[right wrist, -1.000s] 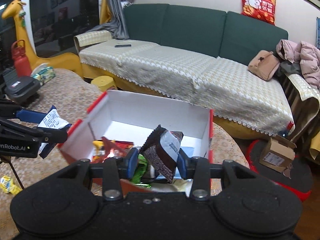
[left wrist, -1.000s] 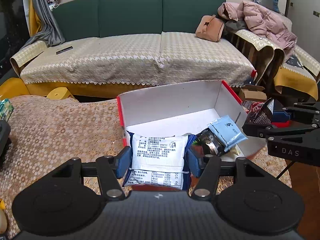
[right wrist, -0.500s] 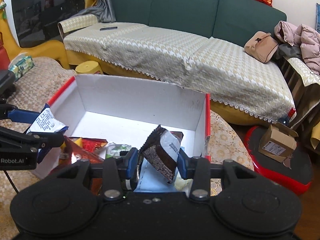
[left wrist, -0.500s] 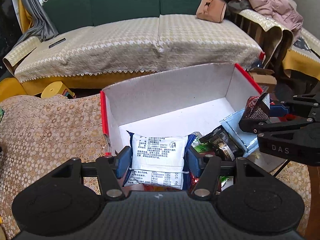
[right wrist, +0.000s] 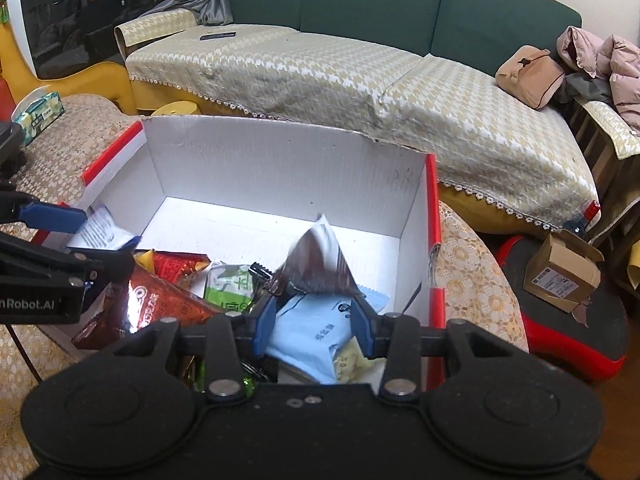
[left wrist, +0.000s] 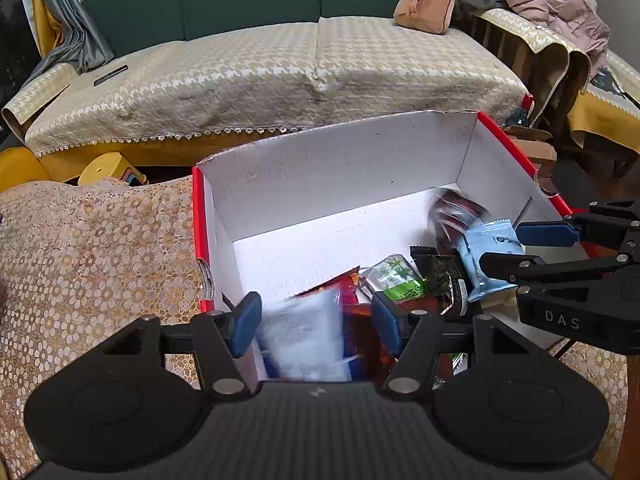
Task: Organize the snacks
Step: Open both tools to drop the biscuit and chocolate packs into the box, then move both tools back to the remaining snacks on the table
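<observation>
Left wrist view: the left gripper (left wrist: 316, 322) points steeply down over the near left corner of the cardboard box (left wrist: 340, 168), which is white inside, red along its edges and open at the top. Its jaws stand moderately apart. A white snack packet (left wrist: 304, 336) is between them, motion-blurred. It is close against the left pad, with a clear gap to the right pad, so there is no visible squeeze and I read it as not gripped.

Right wrist view: the right gripper (right wrist: 314, 320) points down over the near right part of the same box. Its jaws are narrowly apart with nothing clamped. A dark brown snack packet (right wrist: 316, 264) sits just beyond the fingertips, blurred and tilted, over the box interior. Through the gap between the pads a light blue packet (right wrist: 316, 336) shows, lying lower in the box.

Box contents: the near half is piled with snacks.
- green packet (left wrist: 396, 280), at the middle
- red foil packet (right wrist: 160, 300), on the left side
- light blue packet, toward the right wall

The far half of the box floor is bare white.

Setting: the box rests on a table with a beige lace cloth (left wrist: 100, 260). A green sofa with a houndstooth cover (left wrist: 280, 72) is behind it.
</observation>
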Tool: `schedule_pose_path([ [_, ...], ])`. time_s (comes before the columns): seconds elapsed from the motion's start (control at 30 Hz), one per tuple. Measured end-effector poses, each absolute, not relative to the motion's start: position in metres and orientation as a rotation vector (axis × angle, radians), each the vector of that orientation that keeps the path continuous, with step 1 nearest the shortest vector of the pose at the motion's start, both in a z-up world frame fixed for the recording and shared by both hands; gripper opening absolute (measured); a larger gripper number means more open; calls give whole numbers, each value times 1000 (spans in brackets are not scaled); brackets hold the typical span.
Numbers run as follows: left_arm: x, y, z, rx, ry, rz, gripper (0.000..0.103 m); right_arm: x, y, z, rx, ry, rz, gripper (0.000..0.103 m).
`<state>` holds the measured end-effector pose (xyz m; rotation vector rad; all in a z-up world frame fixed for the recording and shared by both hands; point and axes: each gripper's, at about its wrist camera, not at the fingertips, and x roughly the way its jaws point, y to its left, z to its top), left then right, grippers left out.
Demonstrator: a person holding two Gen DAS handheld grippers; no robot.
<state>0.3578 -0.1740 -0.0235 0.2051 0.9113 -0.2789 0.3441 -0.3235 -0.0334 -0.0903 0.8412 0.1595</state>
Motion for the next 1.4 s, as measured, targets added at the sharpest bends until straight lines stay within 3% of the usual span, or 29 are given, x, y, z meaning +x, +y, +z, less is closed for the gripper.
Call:
schedule_pose_path([
  [0.23, 345, -169, -7, 175, 888, -290, 64, 328, -322, -20, -75, 822, 202, 41],
  [0.33, 337, -165, 1, 162, 873, -295, 71, 318, -320, -11, -67, 808, 221, 41],
  [0.8, 285, -142, 43, 118, 813, -306, 78, 262, -309, 28, -36, 723, 279, 42],
  [0.93, 266, -131, 52, 103, 789, -307, 86, 247, -300, 36, -48, 718, 304, 43],
  [1.4, 188, -88, 71, 78, 689, -296, 90, 197, -260, 43, -58, 698, 394, 46],
])
